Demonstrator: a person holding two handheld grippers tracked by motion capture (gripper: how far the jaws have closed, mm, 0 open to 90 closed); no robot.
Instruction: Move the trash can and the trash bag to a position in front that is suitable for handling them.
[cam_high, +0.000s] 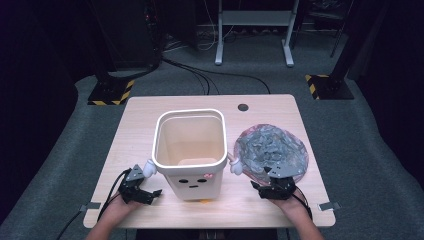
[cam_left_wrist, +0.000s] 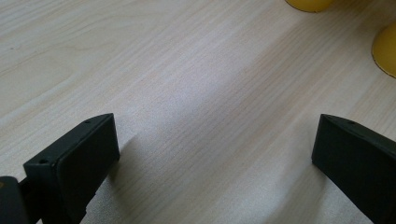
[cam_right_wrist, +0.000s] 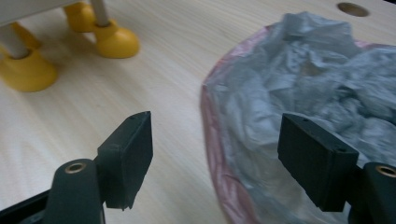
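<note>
A cream-white bin (cam_high: 190, 150) with a small face on its near wall stands upright at the middle of the wooden table (cam_high: 150, 107); two little white hands stick out from its sides, and its yellow feet (cam_right_wrist: 109, 39) rest on the tabletop — the right gripper view shows them at the far left. To the right of the bin, just beside it, lies a flattened grey bag (cam_high: 270, 147) with a pinkish rim, crumpled and spread on the table. The right gripper (cam_high: 262, 189) sits at the bag's near edge, held in a hand at the near right; its jaws stand apart with nothing clamped — one jaw is over bare wood, the other over the grey plastic, and the pink rim runs between them; whether a jaw touches the bag cannot be told. The left gripper (cam_high: 150, 195) rests near the bin's near-left corner; its jaws are wide apart over bare wood, holding nothing.
</note>
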